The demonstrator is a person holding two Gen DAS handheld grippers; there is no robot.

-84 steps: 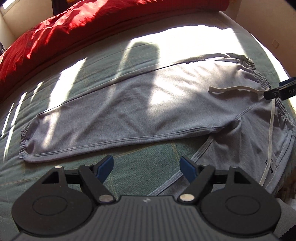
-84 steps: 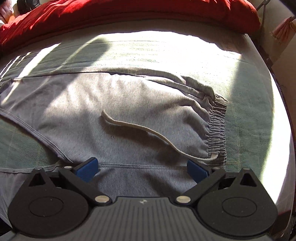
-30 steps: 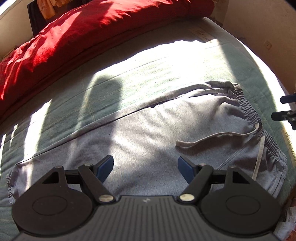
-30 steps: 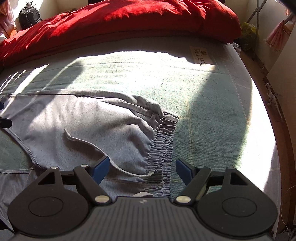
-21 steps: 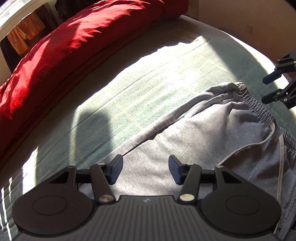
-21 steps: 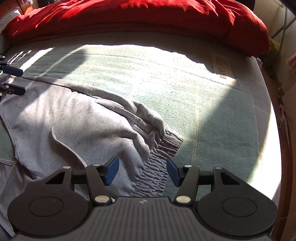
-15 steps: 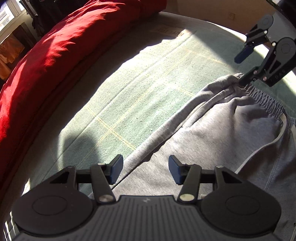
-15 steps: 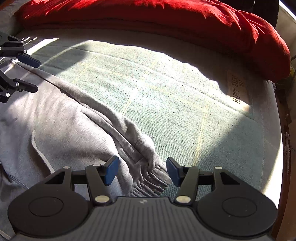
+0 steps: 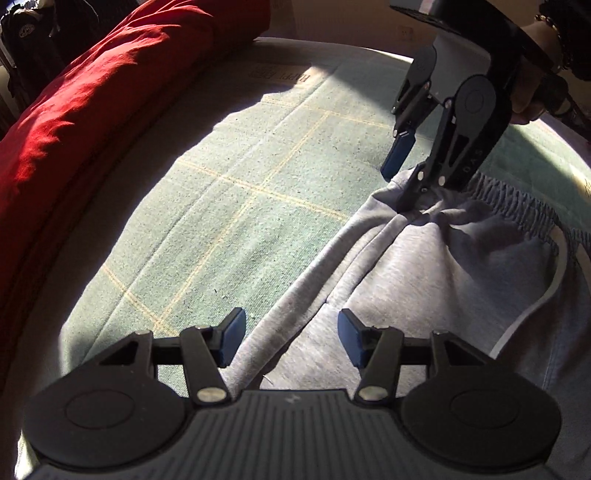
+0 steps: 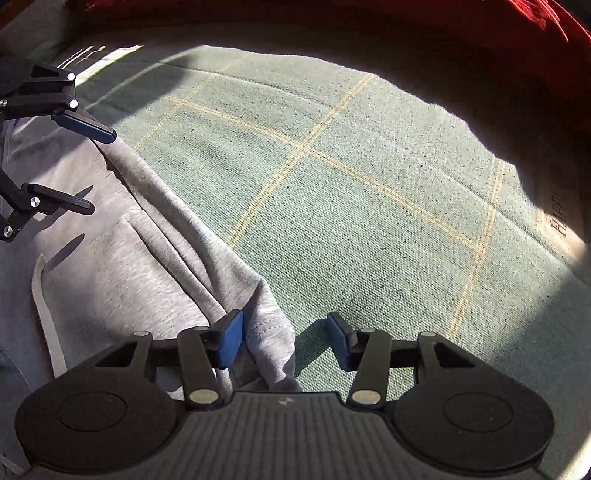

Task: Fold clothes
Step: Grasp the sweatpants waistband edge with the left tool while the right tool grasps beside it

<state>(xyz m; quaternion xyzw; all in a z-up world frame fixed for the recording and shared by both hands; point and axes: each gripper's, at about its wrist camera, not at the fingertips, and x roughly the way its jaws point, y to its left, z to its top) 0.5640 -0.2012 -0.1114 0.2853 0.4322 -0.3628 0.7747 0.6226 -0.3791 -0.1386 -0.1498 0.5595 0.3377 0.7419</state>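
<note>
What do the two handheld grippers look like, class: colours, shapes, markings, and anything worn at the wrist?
Both are black. The left gripper has blue finger pads, round disc housings and a ribbed grey body. The right gripper matches it; its arm bears pale lettering. A beaded bracelet and a dark sleeve show behind it.

A bed (image 9: pixel 229 206) covered by a green sheet with thin yellow check lines carried everything. Grey sweatpants (image 9: pixel 436 288) lay flat on the sheet, their gathered waistband toward the sheet's printed end. A red duvet (image 9: pixel 92 99) lay bunched along the bed's far edge, well apart from the sweatpants.
</note>
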